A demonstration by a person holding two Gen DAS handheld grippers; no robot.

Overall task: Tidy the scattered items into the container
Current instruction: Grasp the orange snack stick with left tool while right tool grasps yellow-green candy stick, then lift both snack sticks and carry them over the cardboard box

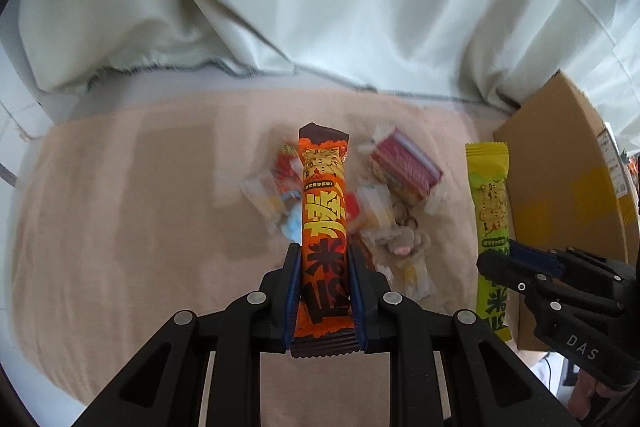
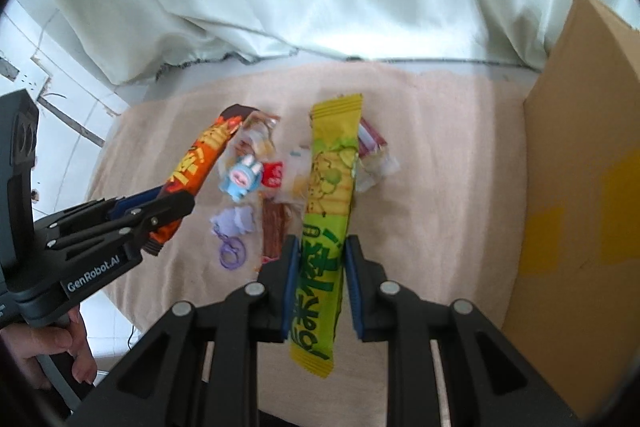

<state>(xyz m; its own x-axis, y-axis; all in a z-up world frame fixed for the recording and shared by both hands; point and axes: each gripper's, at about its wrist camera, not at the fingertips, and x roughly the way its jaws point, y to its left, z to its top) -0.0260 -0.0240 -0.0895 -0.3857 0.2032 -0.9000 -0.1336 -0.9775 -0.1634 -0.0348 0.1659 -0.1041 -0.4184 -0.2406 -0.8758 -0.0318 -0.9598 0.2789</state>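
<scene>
I am working beside the cardboard box (image 2: pixel 580 187), standing right of my fingers. My left gripper (image 1: pixel 324 291) is clamping the orange snack bar (image 1: pixel 322 211); my right gripper (image 2: pixel 320 287) is pinching the green snack bar (image 2: pixel 326 219), both lifted above the loose sweets (image 1: pixel 396 171).

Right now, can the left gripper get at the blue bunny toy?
Probably not: the left gripper is shut on the orange snack bar, so it can't take the blue bunny toy, though nothing covers the toy.

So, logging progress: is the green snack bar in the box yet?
Out. The right hand-held gripper holds the green bar beside the box.
</scene>
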